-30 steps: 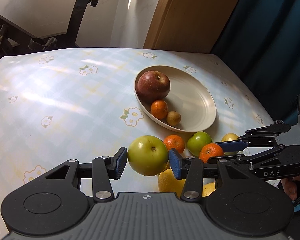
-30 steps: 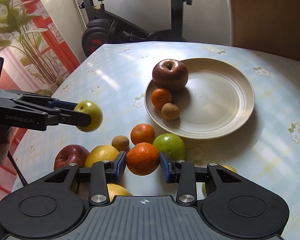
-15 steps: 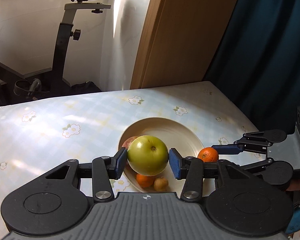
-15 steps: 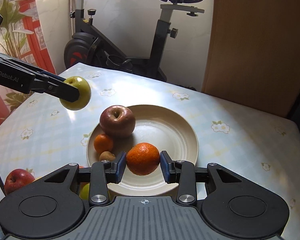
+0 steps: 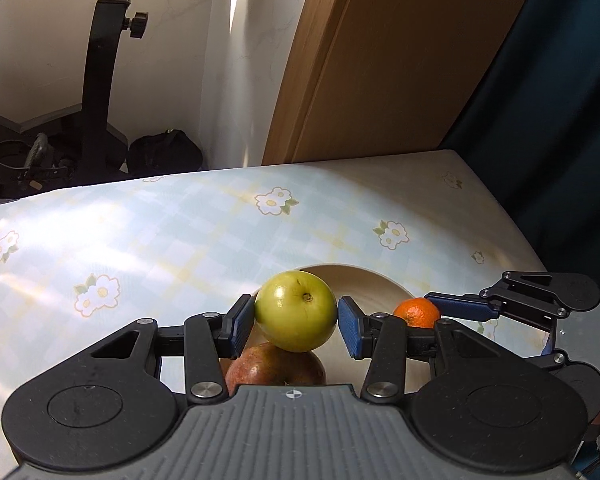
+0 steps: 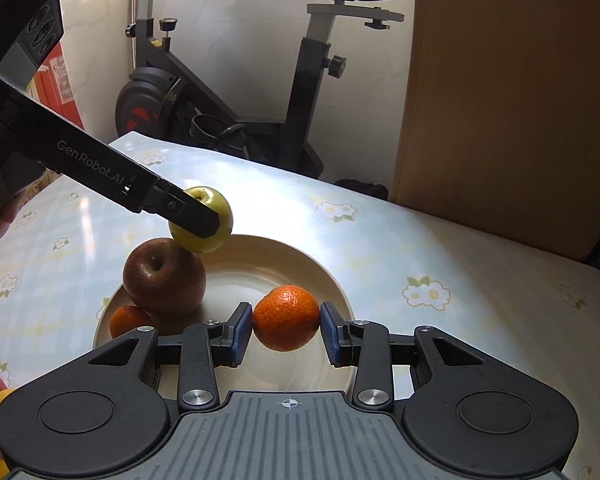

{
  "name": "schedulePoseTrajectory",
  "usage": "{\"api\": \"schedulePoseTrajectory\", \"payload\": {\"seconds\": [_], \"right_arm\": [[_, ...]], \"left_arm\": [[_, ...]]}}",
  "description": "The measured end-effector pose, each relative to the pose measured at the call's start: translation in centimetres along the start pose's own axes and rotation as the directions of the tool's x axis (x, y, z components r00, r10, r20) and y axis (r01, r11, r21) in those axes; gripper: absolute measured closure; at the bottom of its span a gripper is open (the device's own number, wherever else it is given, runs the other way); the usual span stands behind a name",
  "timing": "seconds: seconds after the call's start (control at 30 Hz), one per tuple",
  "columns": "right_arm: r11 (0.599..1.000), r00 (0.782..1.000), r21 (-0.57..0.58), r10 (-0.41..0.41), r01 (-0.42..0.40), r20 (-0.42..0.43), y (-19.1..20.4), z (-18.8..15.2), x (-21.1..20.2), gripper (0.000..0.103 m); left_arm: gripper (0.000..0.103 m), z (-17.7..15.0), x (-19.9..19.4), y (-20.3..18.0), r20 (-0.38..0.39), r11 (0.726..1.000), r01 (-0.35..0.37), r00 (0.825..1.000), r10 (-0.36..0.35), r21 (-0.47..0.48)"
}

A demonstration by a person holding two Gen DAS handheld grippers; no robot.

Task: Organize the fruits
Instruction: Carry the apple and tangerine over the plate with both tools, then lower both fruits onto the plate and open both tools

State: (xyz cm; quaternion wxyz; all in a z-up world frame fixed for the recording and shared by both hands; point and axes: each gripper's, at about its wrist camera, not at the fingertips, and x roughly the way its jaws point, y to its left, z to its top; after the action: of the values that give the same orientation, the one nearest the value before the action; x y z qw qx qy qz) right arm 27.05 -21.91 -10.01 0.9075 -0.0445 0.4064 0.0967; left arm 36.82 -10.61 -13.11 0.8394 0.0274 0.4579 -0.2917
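We read the round cream ceramic plate (image 6: 332, 276) as the collecting point for the fruit, so we place everything against it. It lies on the worktop (image 6: 440, 248), under a pale blue checked cloth with white flowers. A large dark red apple (image 6: 164, 276) already sits on the plate's left part, with a small orange mandarin (image 6: 126, 320) tucked against the apple's near side. A few more fruits, red and yellow, show off the plate at the worktop's near left edge, so we judge the sorting only partly done.

Both carried fruits hang above the plate rather than on it, which suggests we are bringing them in for setting down. The left gripper (image 5: 296, 320) is clenched on a smooth round green apple (image 5: 296, 310), blue pads pressed to either flank; from the right wrist view this apple floats just above the red one, near the plate's left rim. The right gripper (image 6: 286, 328) is closed to a narrower gap on a round orange mandarin with pebbled skin (image 6: 286, 317), held over the plate's bare middle, near its front.

We think the open right half of the plate is the safer landing place, since a green apple lowered onto the red one could roll.
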Motion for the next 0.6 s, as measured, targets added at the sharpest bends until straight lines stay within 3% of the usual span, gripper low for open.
{"api": "schedulePoseTrajectory", "payload": {"seconds": [0.6], "right_arm": [[0.996,1.000,-0.089,0.020,-0.021,-0.013,0.2,1.3,5.3,0.069]], "left_arm": [[0.055,0.6,3.6,0.7,-0.085,1.000,0.014,0.996,-0.012,0.022]]}}
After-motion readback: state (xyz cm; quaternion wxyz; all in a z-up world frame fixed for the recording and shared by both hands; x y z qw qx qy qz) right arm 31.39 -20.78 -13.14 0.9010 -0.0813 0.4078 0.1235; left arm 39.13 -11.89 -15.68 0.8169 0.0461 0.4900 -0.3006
